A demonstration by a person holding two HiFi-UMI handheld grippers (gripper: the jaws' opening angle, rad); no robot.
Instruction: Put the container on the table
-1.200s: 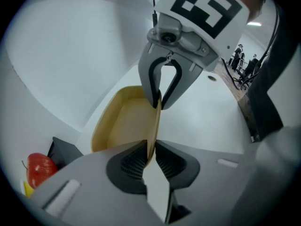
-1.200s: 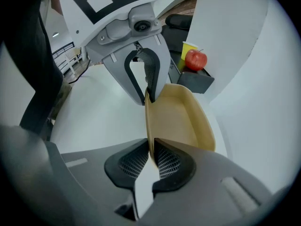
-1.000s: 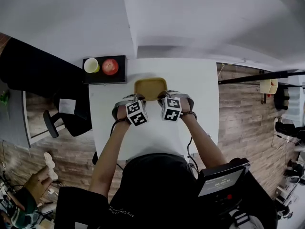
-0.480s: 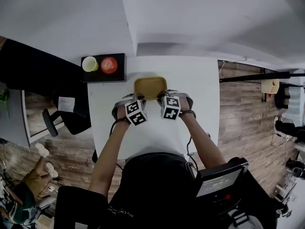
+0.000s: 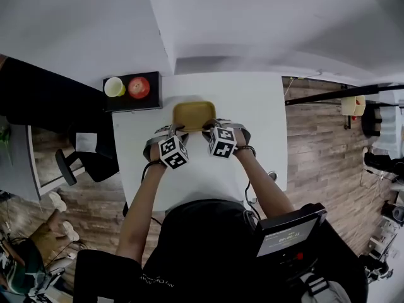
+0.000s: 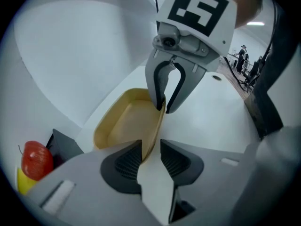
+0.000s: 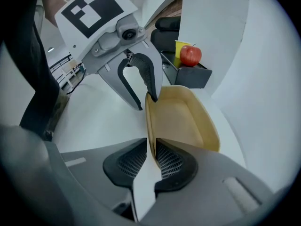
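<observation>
Head view: I see the yellow container [image 5: 192, 114] on the white counter [image 5: 252, 100]. Left gripper view: my left claw [image 6: 150, 147] is opening, the rim loose between its pads. Right gripper view: my right claw [image 7: 151, 149] pinches the rim.

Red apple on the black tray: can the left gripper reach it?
Probably yes: nothing stands between the left gripper and the red apple, and its fingers are opening around the rim of the yellow plastic container.

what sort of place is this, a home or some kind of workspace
Probably an office or lab workspace, not a home: a plain white table on wood-look flooring, a black office-type chair beside it, and bare white walls.
</observation>
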